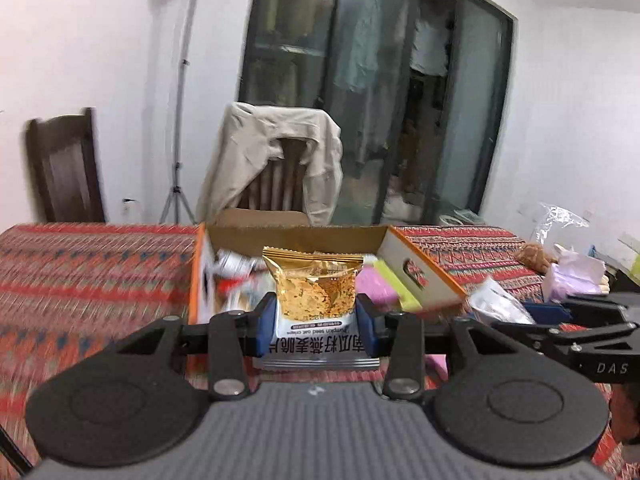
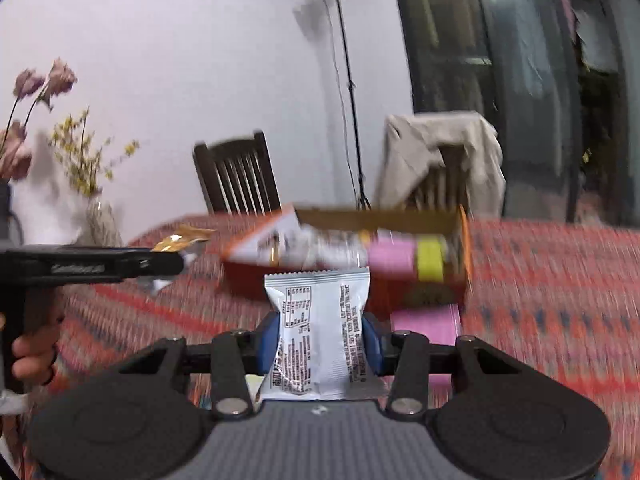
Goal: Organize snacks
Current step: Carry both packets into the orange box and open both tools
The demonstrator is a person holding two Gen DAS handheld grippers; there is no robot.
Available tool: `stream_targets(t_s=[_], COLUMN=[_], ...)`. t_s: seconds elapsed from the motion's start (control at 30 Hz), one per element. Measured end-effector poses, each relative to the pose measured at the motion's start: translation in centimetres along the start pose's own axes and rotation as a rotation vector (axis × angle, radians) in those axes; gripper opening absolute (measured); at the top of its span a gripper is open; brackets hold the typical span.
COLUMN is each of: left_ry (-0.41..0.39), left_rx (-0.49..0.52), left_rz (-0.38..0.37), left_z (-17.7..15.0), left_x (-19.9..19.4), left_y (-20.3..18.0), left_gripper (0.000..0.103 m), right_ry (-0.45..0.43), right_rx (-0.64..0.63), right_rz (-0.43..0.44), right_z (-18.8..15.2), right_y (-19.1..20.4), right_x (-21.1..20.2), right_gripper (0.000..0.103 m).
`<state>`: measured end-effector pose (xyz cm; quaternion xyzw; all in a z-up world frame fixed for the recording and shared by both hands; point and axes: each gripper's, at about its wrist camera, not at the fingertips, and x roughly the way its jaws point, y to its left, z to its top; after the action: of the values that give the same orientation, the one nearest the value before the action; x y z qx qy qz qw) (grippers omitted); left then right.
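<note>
Gold foil snack packet with a white lower band [image 1: 316,300]: light, puffed, crinkly and slick, with brittle crisps inside by the look of it, so best pinched gently across the flat body or at the crimped seams, never squeezed hard. Clamped at mid-height between the blue pads of the left tool [image 1: 316,320], centre of the left wrist frame, just in front of the box. Long axis upright in frame, serrated top seam pointing away toward the box, printed text upside down to the camera.

Silver-white foil snack packet with black print [image 2: 318,332]: same light, slippery, crushable feel. Gripped across its middle by the right tool [image 2: 318,340], lower centre of the right wrist frame, long axis running away from the camera, crimped end toward the box, back label facing up.

Open cardboard box with orange sides [image 1: 420,276], mid-frame on the red patterned desk [image 1: 88,280], already holding packets, pink and yellow-green ones among them. Likely destination for both; blur suggests motion.

Dark wooden chair draped with a beige garment [image 1: 276,160] behind the box, upper centre.
</note>
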<state>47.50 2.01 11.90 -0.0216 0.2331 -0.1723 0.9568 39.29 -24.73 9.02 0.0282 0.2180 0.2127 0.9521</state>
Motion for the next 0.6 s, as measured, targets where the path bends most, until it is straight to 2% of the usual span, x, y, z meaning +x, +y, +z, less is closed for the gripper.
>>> stream_targets(t_s=[0.13,0.2,0.3,0.33,0.37,0.43,0.47,0.53,0.6], left_ry=[0.074,0.144,0.214,0.230,0.245,0.279,0.278,0.281,0.255], left_rx=[0.025,-0.008,-0.031,-0.030,-0.033,-0.034,-0.035,-0.074,-0.114], left_rz=[0.076,0.060,0.089,0.099,0.103,0.167,0.173,0.131,0.082], left_z=[4.0,5.1,5.8,5.8,5.7,5.5,5.4,5.3,5.4], left_x=[9.0,13.7,19.2,20.8,22.0,23.3,23.6,23.6,23.0], left_y=[2.4,3.9,5.4,5.8,6.2,7.1,7.5,8.5,9.3], left_gripper=[0.042,0.042,0.043,0.047,0.062,0.074,0.074,0.074,0.080], right_ry=[0.054,0.104,0.180,0.210,0.231,0.274,0.280,0.295,0.290], right_rx=[0.032,0.035,0.042,0.053,0.063,0.088,0.098,0.095,0.104], right_rz=[0.039,0.018,-0.022,-0.039,-0.053,-0.084,-0.113,-0.139,-0.124], right_z=[5.9,8.2,10.1,10.4,10.5,10.4,10.2,9.8,9.4], right_y=[-2.1,-2.7,-3.2,-3.5,-3.7,-4.3,-4.6,-5.0,-5.0], right_x=[8.1,13.1,20.0,22.5,24.4,28.0,29.2,30.5,30.6], right_gripper=[0.043,0.043,0.043,0.044,0.046,0.051,0.052,0.057,0.059])
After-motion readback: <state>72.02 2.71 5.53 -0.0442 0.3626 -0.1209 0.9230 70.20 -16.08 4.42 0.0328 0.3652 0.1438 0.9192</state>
